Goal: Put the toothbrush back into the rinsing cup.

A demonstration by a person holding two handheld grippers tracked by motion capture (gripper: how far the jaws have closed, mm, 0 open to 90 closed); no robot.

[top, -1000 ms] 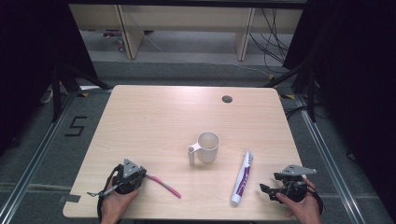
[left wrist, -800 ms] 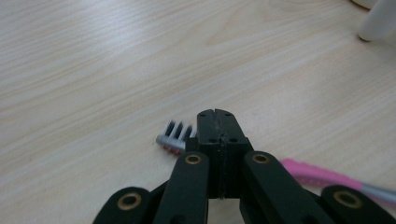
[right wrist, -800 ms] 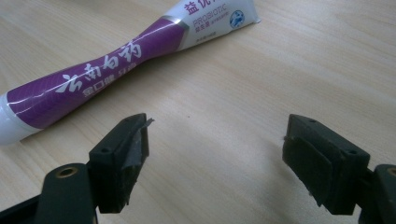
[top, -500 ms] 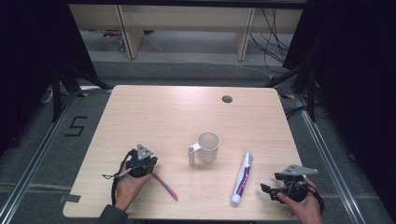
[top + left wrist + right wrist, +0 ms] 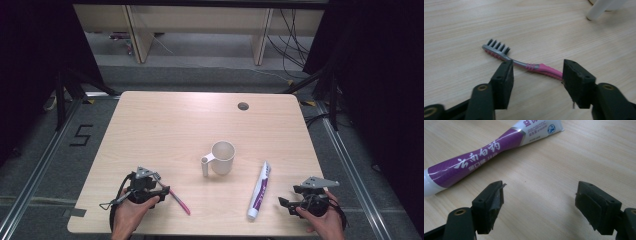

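The desk [image 5: 165, 120] carries three items in its near half: a white mug [image 5: 221, 157] near the centre, a purple-and-white toothpaste tube [image 5: 259, 190] lying toward the near right corner, and a pink toothbrush [image 5: 176, 200] lying toward the near left.

Change noted: over the last second the left gripper [image 5: 159, 183] has travelled from the near left corner inward along the near edge and now sits at the toothbrush. The right gripper [image 5: 283, 202] has held its place by the near right corner, and mug, tube and brush have not shifted.

Left gripper view: jaws stand wide apart, straddling the toothbrush [image 5: 524, 62], with the grey neck at one jaw and the pink handle at the other. Bristles point up; the brush lies flat on the desk, not yet clamped.

Right gripper view: jaws wide, nothing between them; the toothpaste tube [image 5: 486, 152] lies just ahead, untouched.

Assessment: the approach to the toothbrush appears complete; closing on the handle is judged the step in hand.
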